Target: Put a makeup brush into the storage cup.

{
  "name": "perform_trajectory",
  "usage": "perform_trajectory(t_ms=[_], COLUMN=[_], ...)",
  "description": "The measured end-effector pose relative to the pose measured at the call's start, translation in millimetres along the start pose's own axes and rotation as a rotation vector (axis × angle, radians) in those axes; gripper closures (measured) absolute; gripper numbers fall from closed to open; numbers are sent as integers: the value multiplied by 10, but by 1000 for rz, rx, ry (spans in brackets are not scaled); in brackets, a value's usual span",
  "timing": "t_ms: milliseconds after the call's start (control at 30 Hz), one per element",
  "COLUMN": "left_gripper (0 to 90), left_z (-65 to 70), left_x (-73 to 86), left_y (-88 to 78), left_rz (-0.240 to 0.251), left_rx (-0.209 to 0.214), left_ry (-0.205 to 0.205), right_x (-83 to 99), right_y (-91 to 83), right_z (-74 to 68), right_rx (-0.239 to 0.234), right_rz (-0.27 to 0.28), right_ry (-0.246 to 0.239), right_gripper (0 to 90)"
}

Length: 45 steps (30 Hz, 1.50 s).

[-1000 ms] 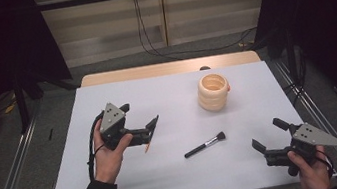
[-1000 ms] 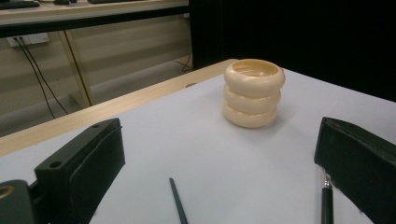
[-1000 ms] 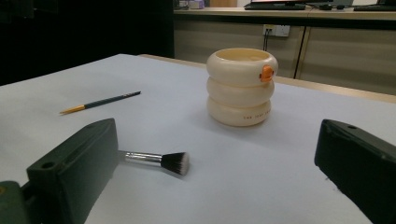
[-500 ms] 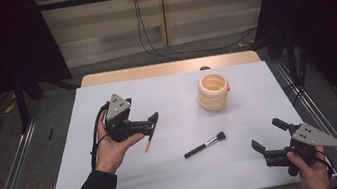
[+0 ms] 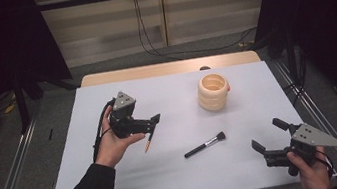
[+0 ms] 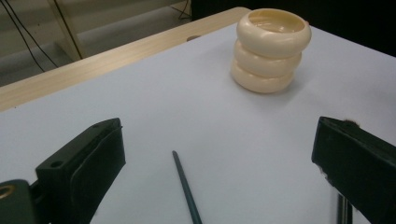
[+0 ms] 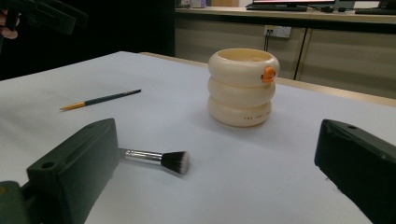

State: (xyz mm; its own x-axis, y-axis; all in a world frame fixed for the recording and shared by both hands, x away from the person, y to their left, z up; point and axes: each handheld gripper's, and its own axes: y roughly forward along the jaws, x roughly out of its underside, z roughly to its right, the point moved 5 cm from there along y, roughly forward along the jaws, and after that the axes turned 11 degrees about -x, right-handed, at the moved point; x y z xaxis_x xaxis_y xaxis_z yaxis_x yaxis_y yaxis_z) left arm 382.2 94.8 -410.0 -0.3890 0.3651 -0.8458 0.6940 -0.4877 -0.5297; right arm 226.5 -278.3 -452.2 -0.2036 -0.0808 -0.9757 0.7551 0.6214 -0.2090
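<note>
A thin dark-handled brush with an orange end (image 5: 148, 141) lies on the white table, and its handle (image 6: 187, 192) runs up between my left jaws. My left gripper (image 5: 154, 121) hovers just above it, open and holding nothing (image 6: 219, 140). A black makeup brush with a silver ferrule (image 5: 205, 144) lies mid-table, just beyond my right gripper's left jaw (image 7: 156, 158). A cream ringed cup (image 5: 213, 91) stands upright at the back right (image 6: 271, 49) (image 7: 241, 86). My right gripper (image 5: 266, 134) rests open near the front right edge (image 7: 219, 140).
The white sheet (image 5: 171, 94) covers the table, with a wooden strip (image 5: 167, 68) along the far edge. Cables hang behind the table. The other hand's gripper (image 7: 42, 16) appears at the top left of the right gripper view.
My left gripper has shifted slightly right and tilted over the thin brush. The right gripper, the cup and both brushes have stayed put.
</note>
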Motion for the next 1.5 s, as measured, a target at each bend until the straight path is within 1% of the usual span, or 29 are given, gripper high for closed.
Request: perform_trajectory(t_ms=[33, 67, 133, 233, 267, 300, 333, 400, 433, 467, 500, 600, 667, 700, 800, 833, 933, 967, 1000, 1033, 1067, 1100, 1133, 1200, 1267, 1333, 1367, 1400, 1500], left_gripper=[41, 43, 41, 40, 41, 41, 44, 52, 53, 57, 61, 64, 65, 60, 68, 83, 90, 90, 98, 98, 103, 154, 176, 163, 161, 176, 187, 190, 190], left_z=[-2, -8, -20, -35, -25, -24, 4, 20, 35, 41, 46, 52, 47, 47, 27, 24, 4, 17, -8, -6, -16, -11, -5, 27, 41, 63, 80, 64, 39], left_x=[-1, -2, -2, 17, 18, 24, 28, 49, 48, 56, 68, 102, 135, 152, 172, 177, 196, 199, 211, 213, 217, 219, 225, 242, 249, 258, 270, 289, 319], left_y=[13, 16, 32, 61, 65, 67, 73, 60, 65, 63, 75, 112, 144, 164, 197, 209, 231, 249, 248, 259, 262, 271, 277, 291, 298, 302, 317, 318, 345], left_rz=[-7, -18, -19, -49, -58, -73, -90, -160, -159, -167, -174, -207, -246, -260, -307, -319, -366, -373, -416, -420, -444, -455, -463, -499, -523, -539, -539, -570, -600], left_rx=[6, -3, 0, 4, 10, 24, 30, 76, 81, 73, 68, 72, 53, 62, 68, 76, 83, 78, 90, 82, 79, 85, 86, 107, 110, 126, 110, 109, 99], left_ry=[-18, -22, -6, -4, -23, -21, -65, -80, -82, -48, -36, -16, -1, 4, -8, -22, -27, -49, -21, -26, -17, -17, -5, 10, 20, 17, -4, 13, 8], right_x=[0, 2, 2, 3, 4, 3, 3, 8, 10, 10, 10, 11, 10, 10, 13, 16, 13, 13, 14, 12, 14, 18, 21, 27, 26, 26, 27, 29, 30], right_y=[1, 3, 2, 6, 7, 5, 6, 8, 11, 10, 9, 8, 11, 13, 16, 16, 7, 7, 7, 12, 14, 18, 18, 25, 27, 22, 24, 25, 30], right_z=[2, 0, 0, -1, -1, -2, -1, -2, -5, -4, -3, -3, -8, -12, -14, -16, -3, -3, -3, -6, -10, -18, -22, -19, -16, -17, -18, -18, -24], right_rx=[0, 2, 4, 4, 2, 2, 3, -3, -4, -4, 0, 1, -1, 0, -7, -7, -1, -1, 3, 3, -1, -7, -14, -16, -14, -13, -16, -12, -14], right_rz=[1, -3, -2, -2, -3, -1, -2, -8, -8, -9, -8, -9, -8, -7, -12, -15, -12, -12, -11, -9, -12, -18, -22, -22, -21, -22, -22, -24, -26], right_ry=[-2, -1, -1, -1, 0, 0, -1, 2, 7, 5, 3, 5, 6, 6, 1, 4, 8, 8, 9, 5, 2, 1, 4, 5, 8, 6, 4, 3, 4], right_gripper=[0, 0, 0, 0, 0, 0, 0, 0, 0, 0, 0, 0, 0, 0, 0, 0, 0, 0, 0, 0, 0, 0, 0, 0, 0, 0, 0, 0, 0])
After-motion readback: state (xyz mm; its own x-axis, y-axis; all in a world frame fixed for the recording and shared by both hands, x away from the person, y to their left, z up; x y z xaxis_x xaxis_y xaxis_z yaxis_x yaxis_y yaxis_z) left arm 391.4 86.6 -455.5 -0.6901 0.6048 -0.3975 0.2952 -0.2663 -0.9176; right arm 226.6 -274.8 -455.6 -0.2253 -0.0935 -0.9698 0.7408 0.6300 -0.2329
